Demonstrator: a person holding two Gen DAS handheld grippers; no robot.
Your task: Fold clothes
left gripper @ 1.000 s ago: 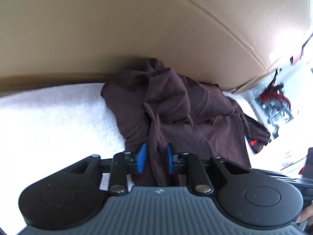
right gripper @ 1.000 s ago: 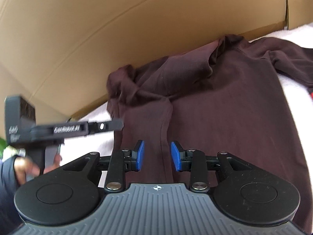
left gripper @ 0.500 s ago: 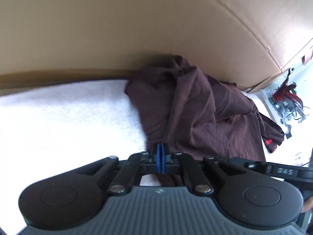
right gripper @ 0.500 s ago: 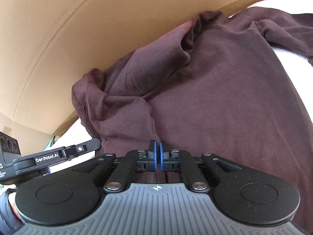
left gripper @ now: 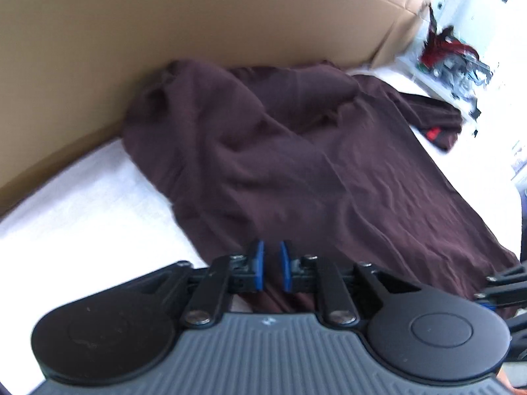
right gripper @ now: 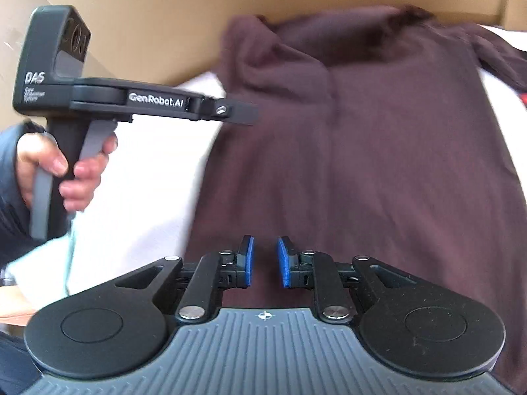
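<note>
A dark maroon garment (left gripper: 296,164) lies spread on a white towel (left gripper: 82,204), its far end bunched against a cardboard wall. My left gripper (left gripper: 270,270) is open a little above the garment's near edge, with nothing between its blue pads. My right gripper (right gripper: 265,261) is open over the same garment (right gripper: 378,151), also empty. The left gripper's body (right gripper: 131,98) shows in the right wrist view, held by a hand, left of the garment.
A brown cardboard wall (left gripper: 197,16) closes off the far side. A red tag (left gripper: 434,133) shows on the garment's far right end. Cluttered red and dark items (left gripper: 451,56) lie beyond the towel at the upper right.
Both grippers were shut on the garment's near edge half a second ago and have now opened, letting it go. The garment lies flatter and more spread out.
</note>
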